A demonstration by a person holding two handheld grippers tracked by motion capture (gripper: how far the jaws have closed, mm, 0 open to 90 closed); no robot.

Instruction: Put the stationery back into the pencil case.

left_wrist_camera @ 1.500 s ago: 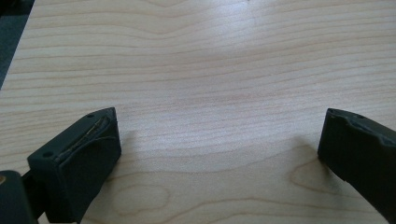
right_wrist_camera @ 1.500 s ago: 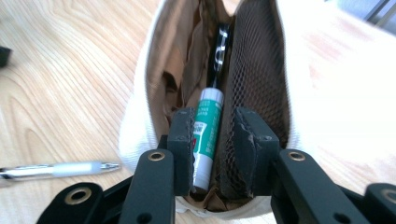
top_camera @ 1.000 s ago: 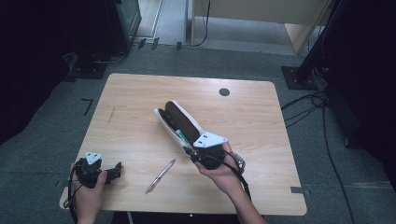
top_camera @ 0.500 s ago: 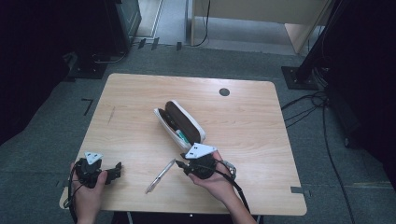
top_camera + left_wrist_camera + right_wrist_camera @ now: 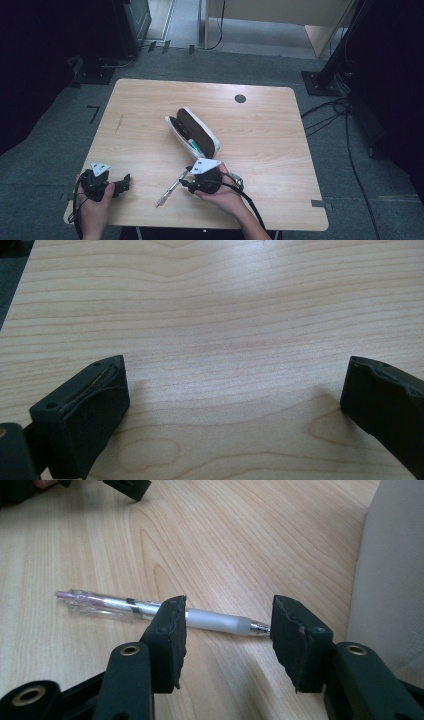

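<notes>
Near the table's (image 5: 280,130) front edge, the right gripper (image 5: 227,625) hovers agape over the pen (image 5: 150,609), apparently about to grasp it. Next it must lower and close across the barrel. Left gripper (image 5: 230,395) rests agape, empty, by the front-left corner.

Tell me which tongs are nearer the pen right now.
Right. The right tongs sit open right at the pen, its grip end between the jaws in the right gripper view. The left tongs rest open near the table's front left corner, well clear of it.
</notes>
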